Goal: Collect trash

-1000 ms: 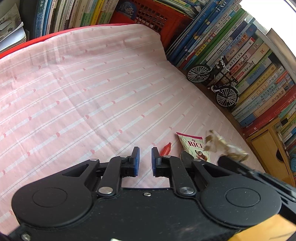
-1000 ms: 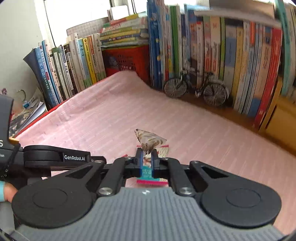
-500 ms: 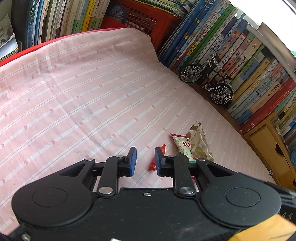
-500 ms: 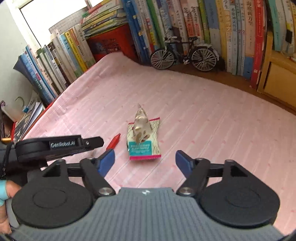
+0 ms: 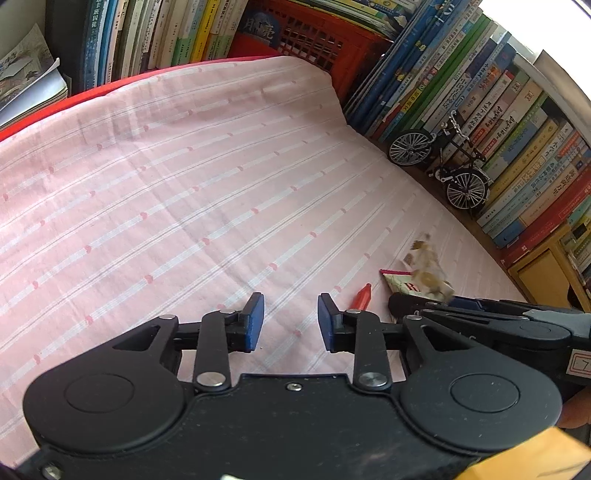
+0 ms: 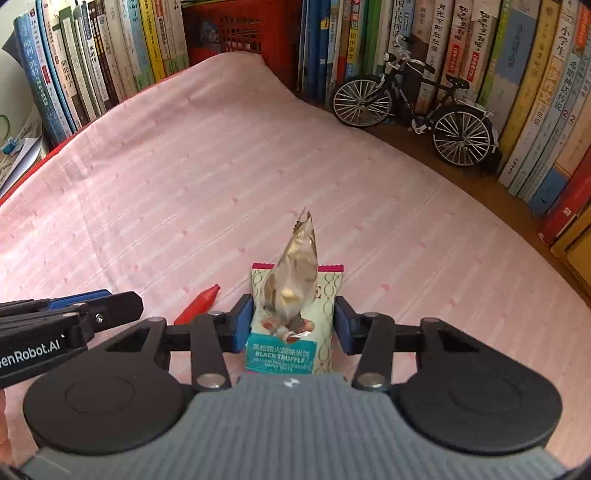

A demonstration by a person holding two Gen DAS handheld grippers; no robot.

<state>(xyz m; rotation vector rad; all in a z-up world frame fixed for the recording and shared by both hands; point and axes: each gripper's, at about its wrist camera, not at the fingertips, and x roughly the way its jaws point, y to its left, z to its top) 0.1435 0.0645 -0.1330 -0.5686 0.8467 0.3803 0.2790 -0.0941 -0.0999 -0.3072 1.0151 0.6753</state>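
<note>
A cream and teal snack packet [image 6: 325, 295] lies flat on the pink striped cloth [image 6: 184, 184]. On top of it rests a crumpled clear wrapper [image 6: 295, 273]. My right gripper [image 6: 291, 325] is open and low, one blue pad on each side of the packet, close to its edges. A small red scrap [image 6: 197, 306] lies just left of the packet. In the left wrist view my left gripper [image 5: 290, 321] is open over bare cloth, with the red scrap [image 5: 362, 297] and the wrapper [image 5: 424, 266] to its right. The packet's near end is hidden by the right gripper's body.
Rows of books [image 6: 110, 66] and a red crate [image 6: 240, 29] line the back. A model bicycle [image 6: 413, 107] stands before more books [image 5: 498, 129] on the right. A wooden cabinet [image 5: 543, 273] sits at the far right. The left gripper [image 6: 74, 314] is beside the right one.
My right gripper let the crumpled wrapper fall onto the packet, opened wide, then came down and narrowed around the packet. My left gripper opened wider.
</note>
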